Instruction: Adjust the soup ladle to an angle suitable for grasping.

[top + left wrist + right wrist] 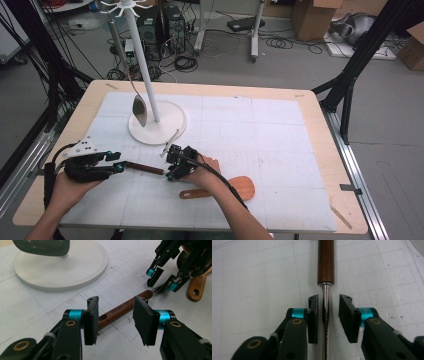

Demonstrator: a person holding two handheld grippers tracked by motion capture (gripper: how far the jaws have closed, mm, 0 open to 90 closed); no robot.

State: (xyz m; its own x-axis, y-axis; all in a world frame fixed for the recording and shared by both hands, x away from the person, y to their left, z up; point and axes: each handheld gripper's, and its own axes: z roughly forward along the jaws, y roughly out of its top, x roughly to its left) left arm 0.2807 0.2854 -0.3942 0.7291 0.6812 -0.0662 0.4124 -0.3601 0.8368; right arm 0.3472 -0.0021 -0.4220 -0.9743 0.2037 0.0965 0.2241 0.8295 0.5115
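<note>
The right gripper (327, 308) has its jaws a little apart, straddling the thin steel shank (325, 297) of a utensil just below where it enters the dark wooden handle (325, 261); one pad seems to touch the metal, the other stands off it, so it is not clamped. The left gripper (116, 315) is wide open around the near end of the same handle (120, 311), the pads well clear on both sides, with the handle's hanging hole visible between them. In the high view the utensil (145, 168) lies flat on the worktop (280, 130) between the left gripper (116, 162) and the right gripper (172, 162), near the front edge and left of centre. Just right of the right gripper lies a wooden spatula (235, 188). Farther away stands a white hook stand (150, 107) on its round base, with a metal ladle (138, 107) hanging from one hook. The step in hand looks like the pick-up of the wooden-handled utensil, both grippers placed but neither closed. The next move probably calls for closing the right gripper squarely on the shank so the round steel does not roll, lifting, and then perhaps bringing the handle's hole toward a free hook on the stand without knocking the ladle.
</note>
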